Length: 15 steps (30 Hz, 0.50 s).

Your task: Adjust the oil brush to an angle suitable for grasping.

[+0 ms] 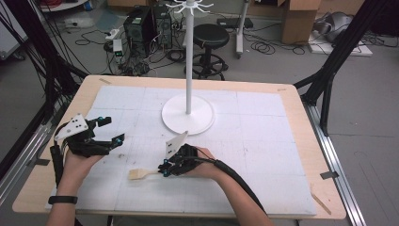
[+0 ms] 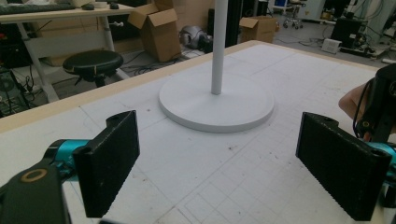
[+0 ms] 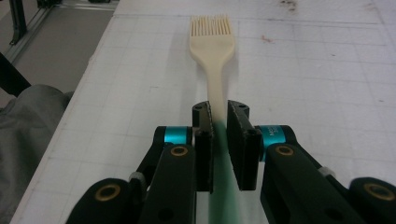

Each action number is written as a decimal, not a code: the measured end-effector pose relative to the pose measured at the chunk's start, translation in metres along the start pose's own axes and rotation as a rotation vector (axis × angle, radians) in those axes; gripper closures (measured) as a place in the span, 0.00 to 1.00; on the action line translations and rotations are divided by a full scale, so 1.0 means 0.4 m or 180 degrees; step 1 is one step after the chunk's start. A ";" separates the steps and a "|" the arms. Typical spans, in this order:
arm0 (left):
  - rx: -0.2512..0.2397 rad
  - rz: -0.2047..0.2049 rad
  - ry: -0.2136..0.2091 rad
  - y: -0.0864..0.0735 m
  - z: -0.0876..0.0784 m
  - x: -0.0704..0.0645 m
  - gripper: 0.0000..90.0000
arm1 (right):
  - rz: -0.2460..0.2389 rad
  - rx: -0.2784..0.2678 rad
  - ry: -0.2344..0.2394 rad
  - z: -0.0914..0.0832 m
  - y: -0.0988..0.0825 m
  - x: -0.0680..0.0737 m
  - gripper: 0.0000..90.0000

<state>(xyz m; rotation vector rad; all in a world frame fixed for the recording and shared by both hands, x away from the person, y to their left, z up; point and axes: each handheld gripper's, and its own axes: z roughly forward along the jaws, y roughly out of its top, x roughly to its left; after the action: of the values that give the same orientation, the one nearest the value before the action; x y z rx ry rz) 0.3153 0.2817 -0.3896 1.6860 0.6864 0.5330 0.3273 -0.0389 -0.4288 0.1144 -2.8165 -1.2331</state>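
Counter: light wooden counter point(image 1: 301, 141) covered by a white gridded foam mat point(image 1: 263, 141), the mat marked with a few small dark specks

Stand: white metal stand with a round flat base point(image 1: 188, 117) and a thin upright pole, standing on the far middle of the mat; a ring of white hooks sits at the pole's top in the high view

Brush: cream silicone pastry brush with a pale green handle point(image 3: 212, 51), lying along the mat in front of the stand, bristle head toward the person's left; in the high view the head point(image 1: 137, 174) lies flat on the mat near the front edge

Right tongs: right tongs point(image 3: 218, 135) closed narrow around the brush handle, one black pad on each side of it; the handle passes between the pads and runs back under the camera, where its green part blurs

Right hand: right hand point(image 1: 202, 165) wraps the right tongs body, low over the mat, just in front of the stand's base

Left tongs: left tongs point(image 2: 215, 163) spread wide with nothing between the ribbed black pads point(image 2: 112, 158); bare mat shows in the gap, the stand's base lies beyond

Left hand: left hand point(image 1: 80, 162) holds the left tongs over the mat's left edge, well apart from the brush

Background: black round stool point(image 1: 211, 35) and computer towers point(image 1: 148, 23) on the floor beyond the counter
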 end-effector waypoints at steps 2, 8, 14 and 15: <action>0.0006 0.0004 0.0021 0.000 -0.001 0.000 0.16 | -0.0021 0.0034 0.0028 0.011 0.001 0.000 0.90; 0.0015 0.0009 0.0019 0.000 0.000 0.000 0.16 | 0.0019 0.0082 0.0049 0.023 -0.002 0.000 0.89; 0.0020 0.0010 0.0011 0.000 0.001 -0.002 0.16 | 0.0029 0.0102 0.0035 0.029 -0.004 0.001 0.76; 0.0015 0.0005 0.0014 0.000 0.001 -0.002 0.16 | 0.0029 0.0105 0.0025 0.027 -0.004 0.002 0.74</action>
<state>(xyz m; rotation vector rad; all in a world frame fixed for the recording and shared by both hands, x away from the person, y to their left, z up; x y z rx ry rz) 0.3149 0.2809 -0.3898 1.6902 0.6899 0.5366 0.3257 -0.0321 -0.4374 0.1080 -2.8280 -1.1822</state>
